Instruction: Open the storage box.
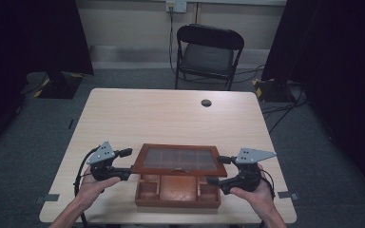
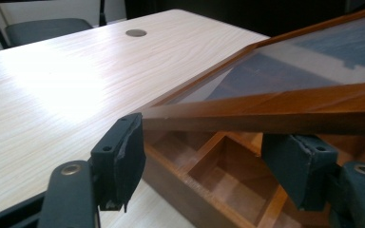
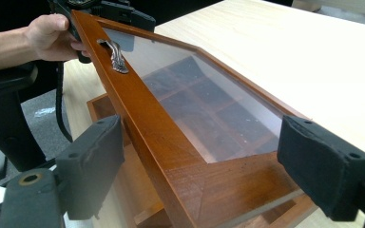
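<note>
A wooden box with several compartments sits at the table's near edge. Its glass-paned lid is tilted up at the front, and a metal handle is on the front rail. My left gripper straddles the lid's front left corner. One pad touches the corner, the other pad sits just under the rail; whether they press is unclear. My right gripper stands open around the front right corner, with a gap at one pad. The left gripper also appears at the far corner.
The light wood table stretches beyond the box, with a round cable hole near its far edge. A black folding chair stands behind the table. Cables lie on the floor at the right.
</note>
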